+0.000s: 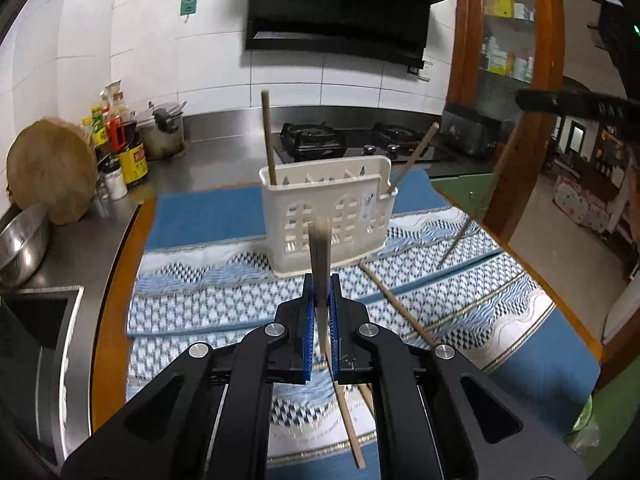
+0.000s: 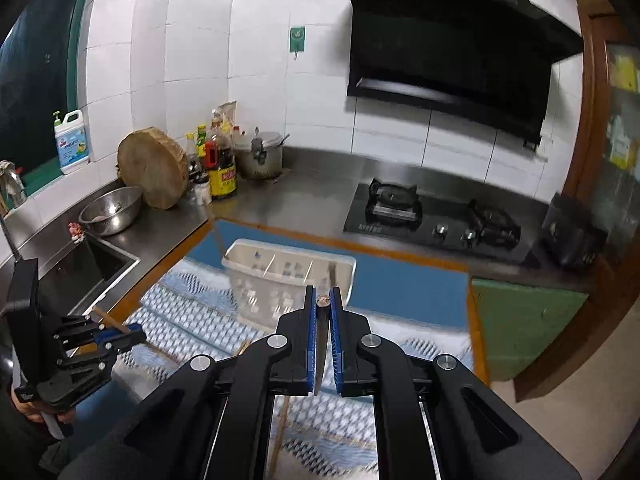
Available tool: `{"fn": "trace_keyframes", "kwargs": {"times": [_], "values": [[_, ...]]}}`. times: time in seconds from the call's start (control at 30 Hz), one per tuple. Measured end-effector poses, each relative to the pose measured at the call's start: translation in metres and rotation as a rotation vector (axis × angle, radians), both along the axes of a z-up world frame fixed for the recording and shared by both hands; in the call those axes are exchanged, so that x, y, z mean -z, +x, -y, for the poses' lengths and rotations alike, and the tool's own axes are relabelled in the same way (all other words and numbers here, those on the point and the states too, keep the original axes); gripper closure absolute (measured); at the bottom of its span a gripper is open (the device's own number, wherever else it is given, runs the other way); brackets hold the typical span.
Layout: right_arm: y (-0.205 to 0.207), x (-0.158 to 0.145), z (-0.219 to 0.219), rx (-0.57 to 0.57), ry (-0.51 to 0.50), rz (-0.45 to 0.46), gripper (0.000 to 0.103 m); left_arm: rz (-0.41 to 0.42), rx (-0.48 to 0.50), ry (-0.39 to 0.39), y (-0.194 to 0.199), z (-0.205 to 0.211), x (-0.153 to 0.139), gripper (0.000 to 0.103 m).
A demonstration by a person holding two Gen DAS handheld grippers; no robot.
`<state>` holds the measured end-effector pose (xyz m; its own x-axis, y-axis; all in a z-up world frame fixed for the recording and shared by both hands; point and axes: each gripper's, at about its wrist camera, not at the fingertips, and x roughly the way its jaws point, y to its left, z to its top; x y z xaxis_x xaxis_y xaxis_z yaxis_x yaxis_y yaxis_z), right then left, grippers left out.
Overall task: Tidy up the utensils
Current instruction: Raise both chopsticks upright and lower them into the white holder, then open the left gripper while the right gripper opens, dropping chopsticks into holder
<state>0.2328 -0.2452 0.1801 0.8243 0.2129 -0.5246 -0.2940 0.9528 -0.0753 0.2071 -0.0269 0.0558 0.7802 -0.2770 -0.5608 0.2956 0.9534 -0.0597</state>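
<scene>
A white slotted utensil caddy (image 1: 326, 216) (image 2: 288, 276) stands on a blue patterned mat (image 1: 224, 296). One wooden chopstick (image 1: 267, 136) stands in its left end, and another (image 1: 414, 156) leans out of its right end. My left gripper (image 1: 320, 280) (image 2: 136, 338) is shut on a blurred chopstick (image 1: 320, 248) that points up in front of the caddy. My right gripper (image 2: 322, 292) is shut on a chopstick (image 2: 322, 301) seen end-on. Two more chopsticks (image 1: 394, 304) (image 1: 348, 420) lie on the mat below.
A steel counter carries a gas hob (image 2: 432, 216), a sink (image 2: 96, 264), a steel bowl (image 2: 112, 210), a round chopping block (image 2: 154, 168), sauce bottles (image 2: 220, 160) and a pot (image 2: 260, 156). A range hood (image 2: 448, 40) hangs above, and a wooden cabinet (image 1: 508, 40) stands at the right.
</scene>
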Motion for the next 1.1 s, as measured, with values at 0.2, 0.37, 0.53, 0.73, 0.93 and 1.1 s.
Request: {"fn": "trace_keyframes", "kwargs": {"times": [0.2, 0.37, 0.53, 0.73, 0.93, 1.1], "values": [[0.039, -0.036, -0.002, 0.047, -0.038, 0.062, 0.096, 0.028, 0.028, 0.013, 0.021, 0.008, -0.027, 0.098], [0.070, -0.051, -0.003, 0.050, -0.003, 0.085, 0.096, 0.069, 0.055, 0.000, 0.036, 0.015, -0.055, 0.098], [0.100, -0.044, -0.011, 0.038, 0.002, 0.069, 0.096, 0.165, 0.064, 0.002, 0.052, 0.024, -0.098, 0.098], [0.121, -0.009, -0.015, 0.029, -0.002, 0.015, 0.096, 0.266, 0.024, 0.026, 0.077, 0.033, -0.135, 0.098], [0.132, 0.022, -0.018, 0.007, -0.035, -0.033, 0.096, 0.298, -0.027, 0.025, 0.117, 0.041, -0.145, 0.098], [0.133, 0.033, -0.016, -0.013, -0.037, -0.040, 0.096, 0.276, -0.052, 0.004, 0.145, 0.043, -0.126, 0.098]]}}
